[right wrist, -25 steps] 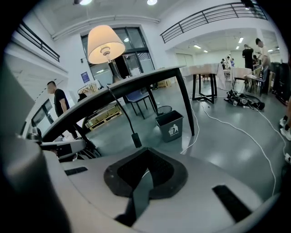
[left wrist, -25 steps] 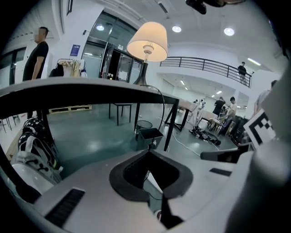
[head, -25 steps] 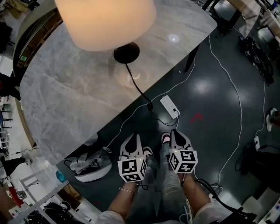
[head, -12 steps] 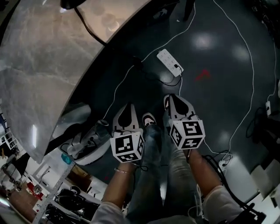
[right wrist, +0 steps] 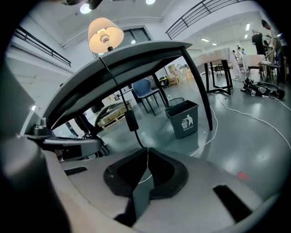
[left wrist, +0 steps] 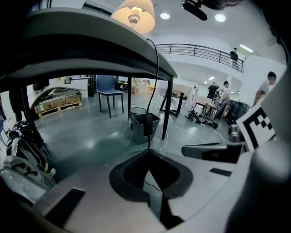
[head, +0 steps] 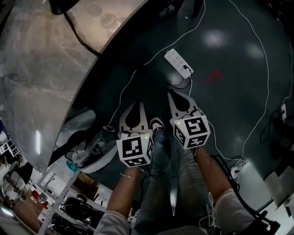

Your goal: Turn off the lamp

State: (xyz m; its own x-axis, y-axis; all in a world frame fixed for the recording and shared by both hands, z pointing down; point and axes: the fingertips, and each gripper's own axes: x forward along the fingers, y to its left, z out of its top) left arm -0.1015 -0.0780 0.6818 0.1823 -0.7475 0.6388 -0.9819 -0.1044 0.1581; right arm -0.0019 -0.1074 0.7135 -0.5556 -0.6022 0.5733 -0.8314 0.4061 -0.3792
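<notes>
Left jaws: my left gripper (head: 136, 106) has its jaws pressed tip to tip, with nothing between them.
Right jaws: my right gripper (head: 174, 97) is closed the same way, the tips meeting, and it holds nothing.
Where I am: both grippers hang side by side over the dark glossy floor (head: 229, 114), beside the counter's edge and lower than its top, pointing forward and down.
Lamp: the table lamp with a pale drum shade (right wrist: 105, 34) is lit, glowing warm. It stands on the grey marble-look counter (head: 41, 78), well apart from both grippers.
Lamp base: round and black (head: 62, 5), at the top edge of the head view.
Cord: a thin black cord (head: 82, 41) runs from the base across the counter and over its edge.
On the cord: a small black oblong block (right wrist: 132, 120) hangs below the counter edge, ahead of my closed tips and not touching them.
Floor: a white power strip (head: 178, 62) lies ahead of the right gripper.
Behind the cord: a grey waste bin (right wrist: 184, 119) stands near a blue chair (right wrist: 145, 88).
</notes>
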